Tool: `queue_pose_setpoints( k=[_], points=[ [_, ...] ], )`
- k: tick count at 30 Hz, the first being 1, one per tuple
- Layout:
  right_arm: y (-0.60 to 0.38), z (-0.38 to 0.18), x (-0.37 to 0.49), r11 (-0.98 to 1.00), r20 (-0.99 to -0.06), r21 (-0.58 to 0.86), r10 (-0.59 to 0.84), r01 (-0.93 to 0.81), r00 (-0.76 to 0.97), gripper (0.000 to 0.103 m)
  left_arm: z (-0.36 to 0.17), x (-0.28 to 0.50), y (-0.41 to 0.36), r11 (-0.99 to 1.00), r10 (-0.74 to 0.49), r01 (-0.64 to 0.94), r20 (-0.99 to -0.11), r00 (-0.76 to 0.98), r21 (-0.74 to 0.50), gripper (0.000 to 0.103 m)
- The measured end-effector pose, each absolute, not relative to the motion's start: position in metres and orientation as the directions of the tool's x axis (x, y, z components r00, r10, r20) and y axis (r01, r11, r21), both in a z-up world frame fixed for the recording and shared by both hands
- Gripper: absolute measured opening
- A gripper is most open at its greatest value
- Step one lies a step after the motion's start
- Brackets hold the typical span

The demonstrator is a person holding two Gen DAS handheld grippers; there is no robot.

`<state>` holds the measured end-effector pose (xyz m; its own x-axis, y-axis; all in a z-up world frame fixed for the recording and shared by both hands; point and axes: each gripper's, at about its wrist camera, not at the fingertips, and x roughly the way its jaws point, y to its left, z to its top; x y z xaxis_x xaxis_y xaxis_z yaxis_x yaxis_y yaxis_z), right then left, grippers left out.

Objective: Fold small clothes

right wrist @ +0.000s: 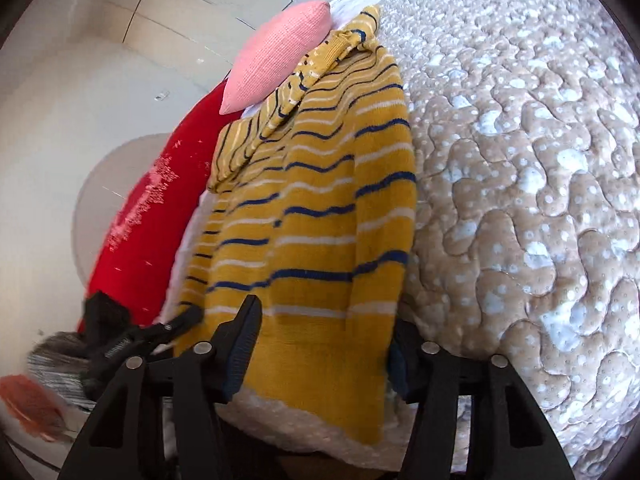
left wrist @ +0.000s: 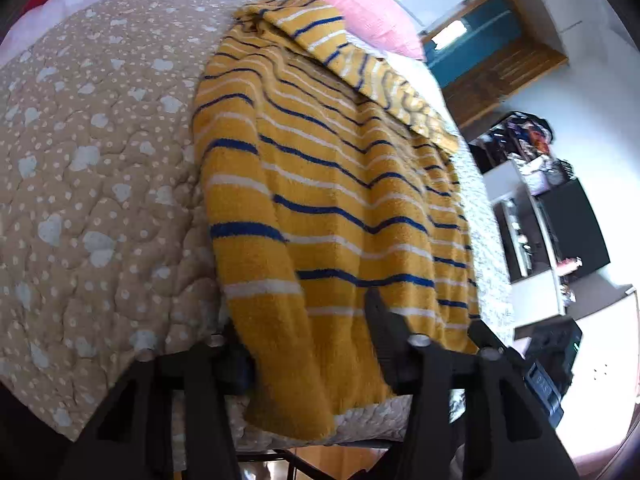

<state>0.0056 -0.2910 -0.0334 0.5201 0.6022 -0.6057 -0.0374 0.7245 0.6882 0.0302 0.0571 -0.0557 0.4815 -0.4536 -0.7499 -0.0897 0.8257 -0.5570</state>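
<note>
The sweater (left wrist: 320,184), mustard with blue and white stripes, is lying on the bed's quilt (left wrist: 92,168), stretching away ahead of both grippers, its hem hanging just over the bed's near edge.

The left gripper (left wrist: 308,344) is sitting at that hem with the folded sleeve between its jaws. The pads seem to be pressing the knit, so it looks closed on the sweater, though the left finger is half hidden behind the cloth. To its left, the quilt is running wide and bare. To its right, the sweater's side is lying close to the bed's edge, with only a thin strip of quilt beyond it before the drop to the room.

The right gripper (right wrist: 320,344) is straddling the sweater's lower edge, its jaws standing apart. The left finger (right wrist: 240,344) is resting against the knit, and the right finger (right wrist: 400,356) is half hidden behind the sweater's edge; I cannot tell whether the pads are pinching. To its right, open quilt is spreading far.

Only the left wrist view is showing the room past the bed: a wooden shelf (left wrist: 496,64) and a cluttered stand (left wrist: 536,184). It is also showing the right gripper as a black clamp at lower right. Only the right wrist view is showing the red cover (right wrist: 152,216), floor tiles, and the left gripper low at left. Both are showing the pink pillow (left wrist: 352,4) beyond the sweater's collar.
</note>
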Motion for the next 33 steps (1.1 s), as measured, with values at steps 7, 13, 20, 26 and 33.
queue_pose_setpoints(
  k=[7, 13, 20, 26, 33],
  points=[
    [-0.287, -0.032, 0.032, 0.716, -0.638, 0.698, 0.630, -0.012, 0.442, 0.015, -0.052, 0.036, 0.076, 0.788, -0.460, -0.185, -0.760, 0.459, -0.588, 0.009],
    [-0.325, -0.037, 0.021, 0.509, -0.464, 0.861, 0.794, -0.010, 0.393, 0.012, -0.008, 0.006, 0.071, 0.829, -0.410, -0.122, -0.742, 0.530, -0.546, 0.007],
    [-0.347, -0.004, -0.035, 0.484, -0.420, 0.858, 0.855, -0.174, 0.305, 0.011, 0.008, -0.037, 0.075, 0.827, -0.442, -0.081, -0.732, 0.518, -0.557, 0.007],
    [-0.360, -0.018, -0.071, 0.498, -0.454, 0.858, 0.849, -0.125, 0.269, 0.011, -0.015, -0.061, 0.077, 0.814, -0.467, -0.099, -0.747, 0.473, -0.572, 0.008],
    [-0.348, 0.016, -0.033, 0.486, -0.418, 0.856, 0.851, -0.175, 0.318, 0.011, 0.034, -0.024, 0.076, 0.835, -0.438, -0.030, -0.697, 0.568, -0.549, 0.008]
  ],
)
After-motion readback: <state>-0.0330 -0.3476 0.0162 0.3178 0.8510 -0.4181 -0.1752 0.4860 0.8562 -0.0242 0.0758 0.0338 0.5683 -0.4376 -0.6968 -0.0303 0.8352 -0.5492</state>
